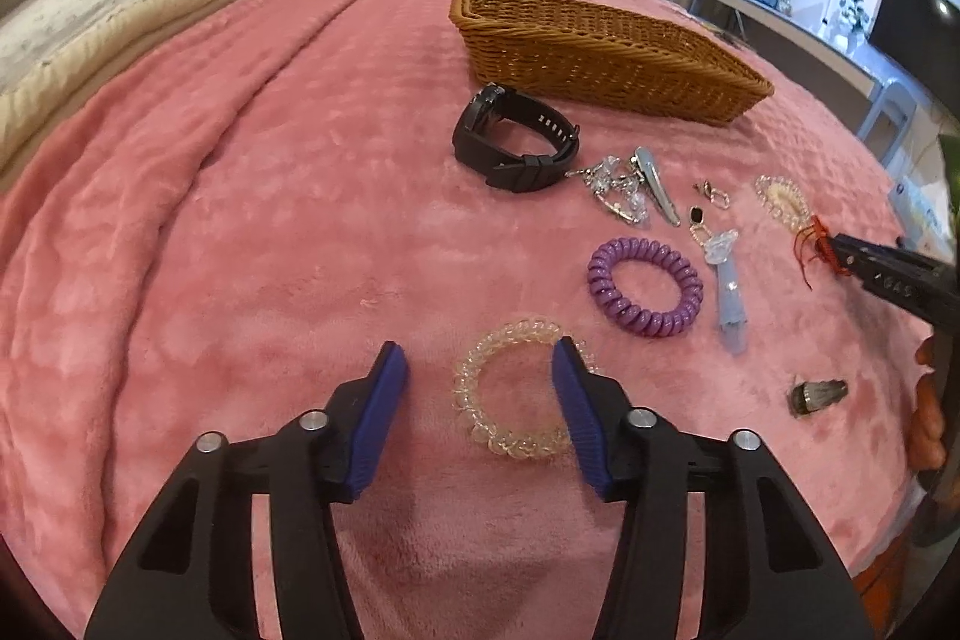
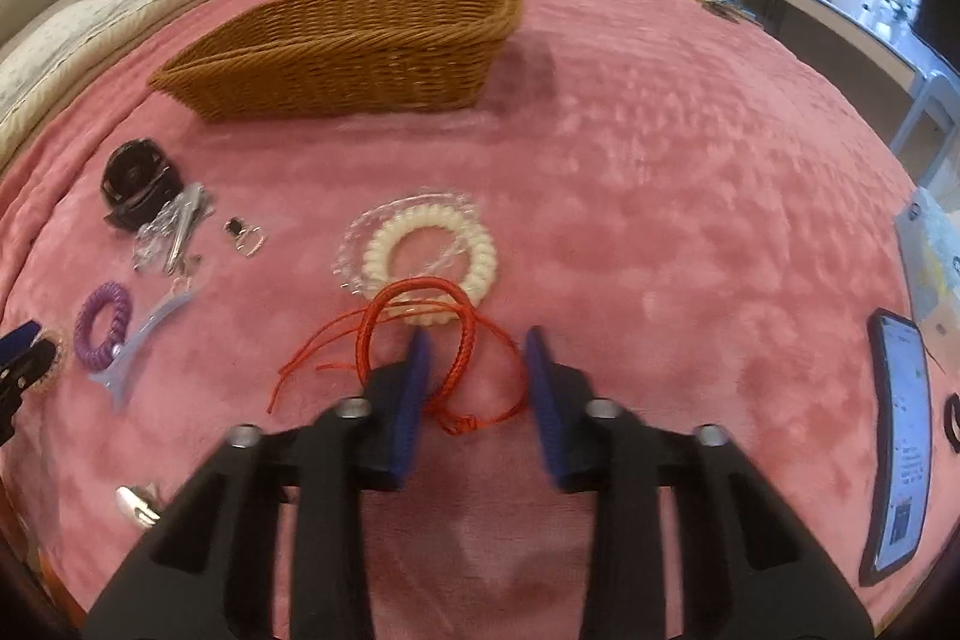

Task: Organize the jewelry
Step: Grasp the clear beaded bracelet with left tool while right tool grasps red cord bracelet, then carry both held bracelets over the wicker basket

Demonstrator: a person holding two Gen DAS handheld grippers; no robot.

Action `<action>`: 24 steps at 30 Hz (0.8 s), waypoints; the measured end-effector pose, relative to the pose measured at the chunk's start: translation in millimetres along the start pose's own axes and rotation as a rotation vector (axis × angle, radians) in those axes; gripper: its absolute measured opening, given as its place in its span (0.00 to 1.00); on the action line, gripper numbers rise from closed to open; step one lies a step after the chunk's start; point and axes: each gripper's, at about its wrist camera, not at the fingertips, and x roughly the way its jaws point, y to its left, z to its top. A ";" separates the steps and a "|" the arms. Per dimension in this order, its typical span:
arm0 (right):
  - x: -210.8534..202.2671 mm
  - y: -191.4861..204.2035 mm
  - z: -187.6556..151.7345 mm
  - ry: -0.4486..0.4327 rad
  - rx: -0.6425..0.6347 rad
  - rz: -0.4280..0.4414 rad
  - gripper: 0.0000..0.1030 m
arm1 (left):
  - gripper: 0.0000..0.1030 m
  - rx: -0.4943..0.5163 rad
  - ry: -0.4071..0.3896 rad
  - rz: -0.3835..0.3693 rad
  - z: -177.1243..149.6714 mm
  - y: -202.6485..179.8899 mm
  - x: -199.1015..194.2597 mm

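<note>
1. My left gripper is spread wide and grasping nothing. It sits low over the pink blanket, with the clear spiral hair tie lying between the blue pads. The right pad overlaps the tie's far rim; I cannot tell whether it touches.

2. My right gripper is also released. Its jaws straddle part of the red braided cord bracelet, whose knotted tail runs between them. Nothing is pinched yet, as I read it, since the cord lies slack on the blanket.

3. The bracelet's loop overlaps a cream spiral hair tie, which itself rests against a clear beaded ring. I would judge that closing near the knot, on my side, keeps the cream tie from being dragged along.

4. The wicker basket stands at the far side of the bed, and nothing shows inside it from these angles. It is presumably where every piece goes, so the sorting looks barely begun.

5. Waiting between me and the basket are a black wristwatch, a silver tangle of crystal jewellery beside a metal hair clip, a black drop earring, a purple spiral hair tie and a pale blue clip.

6. A phone lies at the bed's right edge, well apart from the jewellery.

7. The plush pile could snag the thin cords, so a shallow, firm pinch seems wise.
</note>
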 end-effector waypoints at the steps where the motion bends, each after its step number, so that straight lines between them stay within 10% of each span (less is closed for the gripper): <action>1: -1.8 2.0 -0.8 -0.003 -0.014 0.009 0.05 | 0.33 0.004 -0.002 0.005 -0.4 0.1 0.3; 4: -7.3 7.2 -4.2 -0.026 -0.043 0.022 0.04 | 0.12 0.011 -0.009 -0.010 -1.1 0.7 -0.4; 24: -79.5 15.8 36.9 -0.235 -0.075 0.106 0.04 | 0.08 -0.010 -0.184 -0.184 53.7 -20.7 -37.4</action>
